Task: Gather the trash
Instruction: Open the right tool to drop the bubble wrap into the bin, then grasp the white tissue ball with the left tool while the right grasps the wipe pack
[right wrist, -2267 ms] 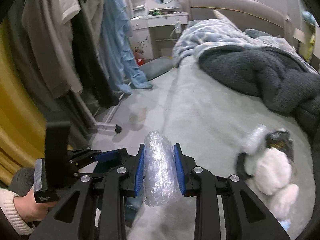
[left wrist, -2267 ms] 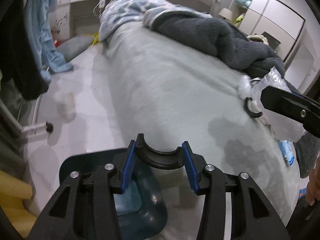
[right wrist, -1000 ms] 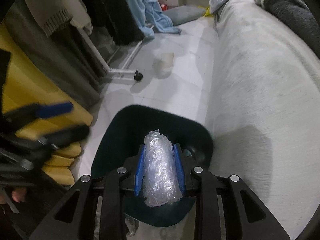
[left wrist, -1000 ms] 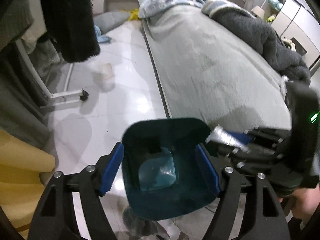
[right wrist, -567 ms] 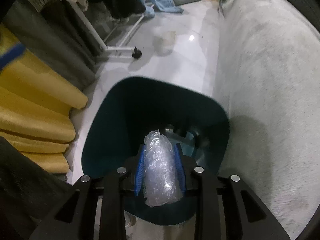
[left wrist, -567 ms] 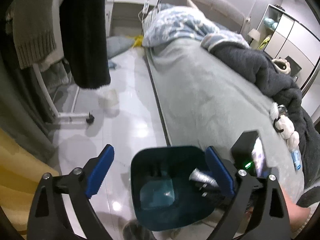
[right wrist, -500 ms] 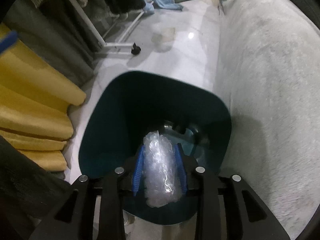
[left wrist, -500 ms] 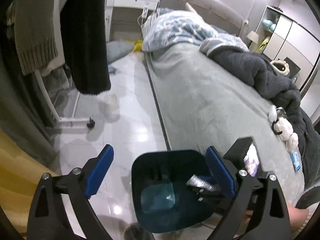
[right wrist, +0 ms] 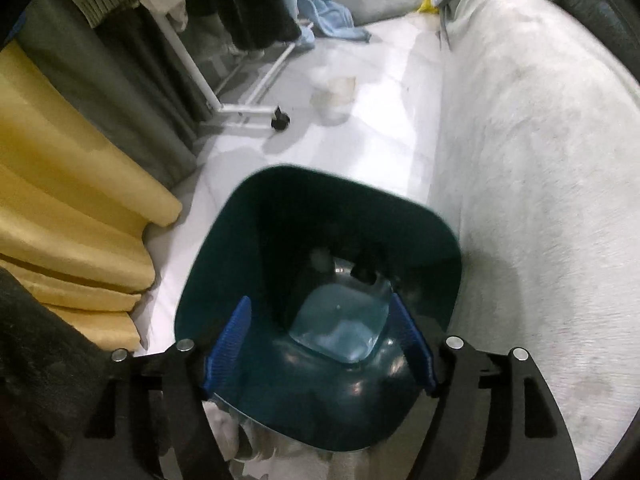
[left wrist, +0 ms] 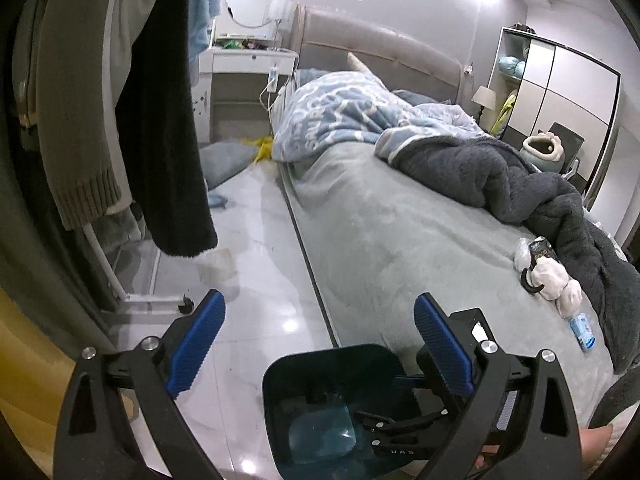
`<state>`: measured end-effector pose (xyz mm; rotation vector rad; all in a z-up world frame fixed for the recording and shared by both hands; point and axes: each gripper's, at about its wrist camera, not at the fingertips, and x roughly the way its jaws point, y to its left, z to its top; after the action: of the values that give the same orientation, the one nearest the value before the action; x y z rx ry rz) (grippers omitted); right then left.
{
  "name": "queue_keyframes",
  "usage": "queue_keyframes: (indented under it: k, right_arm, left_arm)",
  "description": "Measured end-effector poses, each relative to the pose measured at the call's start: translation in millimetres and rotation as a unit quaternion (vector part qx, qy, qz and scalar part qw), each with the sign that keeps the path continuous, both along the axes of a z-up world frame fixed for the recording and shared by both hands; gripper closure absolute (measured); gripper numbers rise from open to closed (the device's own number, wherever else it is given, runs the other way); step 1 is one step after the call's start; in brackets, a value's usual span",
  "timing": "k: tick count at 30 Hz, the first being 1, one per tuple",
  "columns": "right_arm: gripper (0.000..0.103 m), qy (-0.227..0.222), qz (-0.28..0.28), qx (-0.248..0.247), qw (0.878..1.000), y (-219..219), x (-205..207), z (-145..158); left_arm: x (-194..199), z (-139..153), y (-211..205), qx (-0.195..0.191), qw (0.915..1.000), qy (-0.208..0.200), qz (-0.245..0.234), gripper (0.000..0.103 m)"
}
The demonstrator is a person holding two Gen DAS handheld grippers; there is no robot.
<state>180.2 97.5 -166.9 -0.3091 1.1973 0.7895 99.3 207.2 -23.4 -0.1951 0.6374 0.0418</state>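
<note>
Left gripper [left wrist: 320, 340] gaping wide, empty, ribbed blue pads [left wrist: 442, 346]. Lower centre: glossy teal bin [right wrist: 424, 216], rounded-square, clear crinkly wrap [right wrist: 340, 332] at bottom. Right gripper [right wrist: 320, 344] spread wide over bin, empty.

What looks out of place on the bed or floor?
A cluster of litter lies at the bed's far edge beside the dark blanket: white wads, a dark wrapper, and a small blue packet. Blue cloth lies crumpled on the floor.
</note>
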Motion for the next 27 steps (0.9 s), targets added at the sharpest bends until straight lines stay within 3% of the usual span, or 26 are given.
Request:
queue_keyframes:
  k: [7,14,27]
  right_arm:
    - [0.017,-0.056,-0.016,0.032,0.998,-17.6,-0.2,38.7]
    - [0.01,-0.118,-0.063,0.059,0.989,-66.7,4.3,77.4]
    - [0.007,-0.186,-0.125,0.055,0.973,-162.5,4.4,103.3]
  left_arm:
    - [-0.8,17.8,-15.0,0.007,0.9995,-0.031,-0.01,0.006]
    - [0.4,36.9,-43.8,0.015,0.9976,-0.059,-0.033,0.005]
    - [24.2,44.7,-118.6,0.008,0.9939,-0.062,-0.091,0.005]
